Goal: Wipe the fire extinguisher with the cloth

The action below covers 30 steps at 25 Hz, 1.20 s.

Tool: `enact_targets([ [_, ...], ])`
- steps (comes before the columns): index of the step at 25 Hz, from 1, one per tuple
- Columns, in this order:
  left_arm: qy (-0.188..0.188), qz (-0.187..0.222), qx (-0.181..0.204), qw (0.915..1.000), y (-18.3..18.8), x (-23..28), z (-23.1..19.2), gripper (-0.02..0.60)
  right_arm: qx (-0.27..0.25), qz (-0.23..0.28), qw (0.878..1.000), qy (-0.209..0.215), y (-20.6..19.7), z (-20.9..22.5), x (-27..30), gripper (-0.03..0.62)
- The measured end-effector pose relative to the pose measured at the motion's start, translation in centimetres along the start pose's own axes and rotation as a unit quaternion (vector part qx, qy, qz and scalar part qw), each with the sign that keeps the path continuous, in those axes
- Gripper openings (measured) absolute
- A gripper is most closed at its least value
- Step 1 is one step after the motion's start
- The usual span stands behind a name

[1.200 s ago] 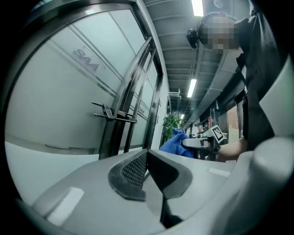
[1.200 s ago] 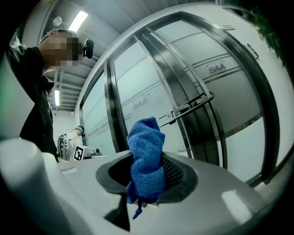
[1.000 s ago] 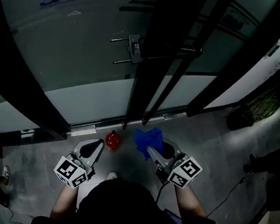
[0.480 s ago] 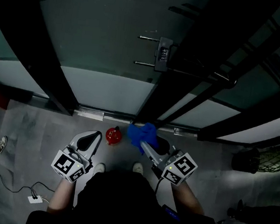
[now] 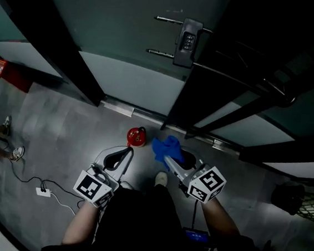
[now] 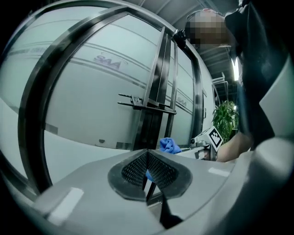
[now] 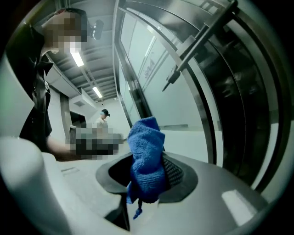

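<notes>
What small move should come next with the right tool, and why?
Probably lower the right tool and shift it left toward the fire extinguisher. The blue cloth is already clamped in its jaws, yet it is apart from the red extinguisher, which stands on the floor. The left tool is shut and empty, so it likely need not act yet.

Fire ext. (image 5: 136,137) red, cloth (image 5: 167,149) blue, floor (image 5: 66,140) grey.

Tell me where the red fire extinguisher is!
In the head view, the fire extinguisher sits on the floor near the glass door, just left of the cloth.
</notes>
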<state>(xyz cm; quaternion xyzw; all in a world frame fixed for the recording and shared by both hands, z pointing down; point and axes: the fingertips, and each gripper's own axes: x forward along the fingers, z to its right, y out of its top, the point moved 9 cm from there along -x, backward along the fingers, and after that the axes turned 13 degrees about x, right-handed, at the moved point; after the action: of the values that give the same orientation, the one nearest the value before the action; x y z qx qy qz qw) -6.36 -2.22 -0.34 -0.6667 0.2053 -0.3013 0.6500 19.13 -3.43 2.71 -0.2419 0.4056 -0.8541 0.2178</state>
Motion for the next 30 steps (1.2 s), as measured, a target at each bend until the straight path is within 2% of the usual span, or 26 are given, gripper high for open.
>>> enact_targets([
  [6,-0.022,-0.052,0.032,0.9979,-3.7,-1.3,-0.1,0.006,0.060,0.008,0.997,-0.042,-4.7,2.9,1.2,0.135],
  [8,-0.027,-0.059,0.026,0.9976,-5.6,-1.5,-0.8,0.006,0.071,0.013,0.996,-0.051,-5.9,3.8,2.4,0.135],
  [11,-0.018,-0.060,0.013,0.9980,-9.8,-1.6,-1.9,0.008,0.070,0.015,0.996,-0.052,-8.0,5.6,4.5,0.135],
  [14,-0.003,-0.061,0.015,0.9980,-15.3,-1.1,-2.4,0.009,0.064,0.018,0.997,-0.046,-11.1,8.9,6.7,0.135],
  [19,0.012,-0.034,0.044,0.9983,-26.5,1.1,-4.1,0.021,0.024,0.016,0.999,-0.030,-19.0,16.4,12.7,0.135],
  [23,0.016,0.000,0.073,0.9972,-35.2,1.6,-6.1,0.040,0.000,0.043,0.999,-0.014,-24.4,22.3,17.6,0.135],
  [27,0.027,0.035,0.101,0.9939,-40.9,1.3,-6.7,0.038,-0.031,0.052,0.998,-0.001,-28.2,26.3,21.1,0.135],
  [30,0.044,0.037,0.098,0.9936,-43.8,0.5,-6.3,0.038,0.003,0.049,0.999,0.006,-30.6,27.9,22.8,0.135],
])
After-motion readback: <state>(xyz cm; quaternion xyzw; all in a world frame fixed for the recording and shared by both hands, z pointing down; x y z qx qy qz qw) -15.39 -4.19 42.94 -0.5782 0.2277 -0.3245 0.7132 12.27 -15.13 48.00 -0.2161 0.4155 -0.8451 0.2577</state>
